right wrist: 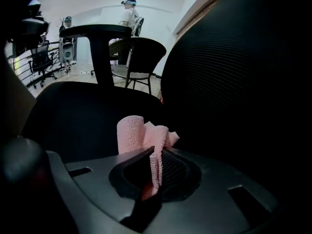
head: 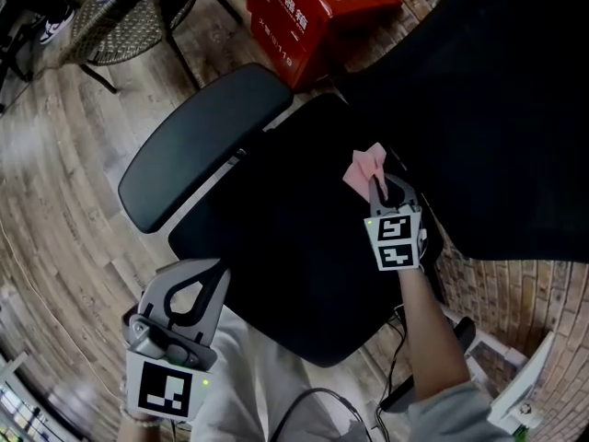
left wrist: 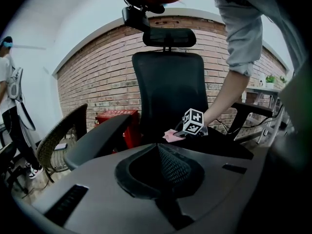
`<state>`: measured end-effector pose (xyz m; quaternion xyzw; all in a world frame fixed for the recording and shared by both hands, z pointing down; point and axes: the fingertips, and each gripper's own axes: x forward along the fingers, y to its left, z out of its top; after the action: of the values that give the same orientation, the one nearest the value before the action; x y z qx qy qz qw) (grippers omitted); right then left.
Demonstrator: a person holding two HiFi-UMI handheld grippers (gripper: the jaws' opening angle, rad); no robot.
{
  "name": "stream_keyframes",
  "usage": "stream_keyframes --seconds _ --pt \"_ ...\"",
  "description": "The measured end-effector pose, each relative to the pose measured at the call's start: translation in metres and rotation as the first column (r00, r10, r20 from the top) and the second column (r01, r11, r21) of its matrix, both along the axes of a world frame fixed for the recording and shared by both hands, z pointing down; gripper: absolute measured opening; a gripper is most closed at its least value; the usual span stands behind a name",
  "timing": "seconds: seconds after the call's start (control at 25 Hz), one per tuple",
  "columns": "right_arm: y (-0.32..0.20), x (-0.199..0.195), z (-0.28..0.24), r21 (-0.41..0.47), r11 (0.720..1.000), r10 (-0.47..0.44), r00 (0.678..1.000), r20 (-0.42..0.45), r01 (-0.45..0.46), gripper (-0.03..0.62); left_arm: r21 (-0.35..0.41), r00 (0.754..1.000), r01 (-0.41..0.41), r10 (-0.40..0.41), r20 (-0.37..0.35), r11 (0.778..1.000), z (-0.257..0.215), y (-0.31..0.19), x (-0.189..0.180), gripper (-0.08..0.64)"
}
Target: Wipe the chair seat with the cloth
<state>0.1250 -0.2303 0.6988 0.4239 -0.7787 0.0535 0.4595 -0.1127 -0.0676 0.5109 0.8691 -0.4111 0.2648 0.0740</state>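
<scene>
Far left, head view: wicker chair at the top corner on the wood floor. Below it, my left gripper hangs off the front left corner of the seat, clear of it. In its own view the jaws are pressed together with nothing between them. Past them I see the black office chair square on, with a brick wall behind. Next right, the left armrest runs diagonally beside the seat, with a red box on the floor beyond it. The seat is black and takes up the middle of the head view. Right of centre, the pink cloth sits over the rear of the seat, close to the backrest. My right gripper is pinching it: in that gripper's view a fold of cloth runs down between the jaws and the rest bunches up above them. From the left gripper view the cloth looks low at seat level, but I cannot tell whether it touches. The backrest fills the right side.
</scene>
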Motion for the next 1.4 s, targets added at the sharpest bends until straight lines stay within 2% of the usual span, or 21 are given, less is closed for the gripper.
stream_keyframes --seconds 0.16,0.32,0.44,0.68,0.96,1.08,1.2,1.4 --pt "-0.009 0.026 -0.001 -0.010 1.000 0.020 0.999 -0.043 -0.020 0.055 0.001 1.000 -0.006 0.006 0.001 1.000 -0.003 -0.003 0.004 0.018" --pt "-0.006 0.028 -0.002 -0.028 0.999 0.024 0.999 -0.030 -0.025 0.055 0.009 1.000 -0.006 0.006 0.004 1.000 -0.007 -0.004 0.005 0.018" --pt "0.008 0.015 0.002 -0.049 0.999 -0.008 1.000 -0.013 0.008 0.055 0.011 1.000 -0.014 0.014 0.010 1.000 -0.009 -0.004 0.007 0.018" --pt "0.049 -0.024 -0.003 -0.079 0.996 -0.022 0.997 0.075 0.028 0.055 0.023 1.000 -0.003 0.003 -0.005 1.000 -0.015 0.001 0.008 0.018" --pt "0.128 -0.077 -0.007 -0.135 0.977 -0.146 0.976 0.159 0.168 0.055 0.035 1.000 0.004 -0.003 -0.009 0.999 -0.021 0.008 0.005 0.018" --pt "0.166 -0.099 -0.011 -0.154 0.959 -0.208 0.961 0.181 0.237 0.055 0.038 1.000 0.004 -0.004 -0.002 0.999 -0.024 0.011 0.002 0.018" --pt "0.206 -0.120 -0.013 -0.175 0.931 -0.285 0.936 0.204 0.322 0.055 0.044 1.000 0.010 -0.010 -0.007 0.999 -0.027 0.014 0.002 0.018" --pt "0.273 -0.147 -0.015 -0.211 0.840 -0.454 0.860 0.234 0.501 0.055 0.056 1.000 0.002 -0.001 -0.004 0.998 -0.030 0.018 0.003 0.018"
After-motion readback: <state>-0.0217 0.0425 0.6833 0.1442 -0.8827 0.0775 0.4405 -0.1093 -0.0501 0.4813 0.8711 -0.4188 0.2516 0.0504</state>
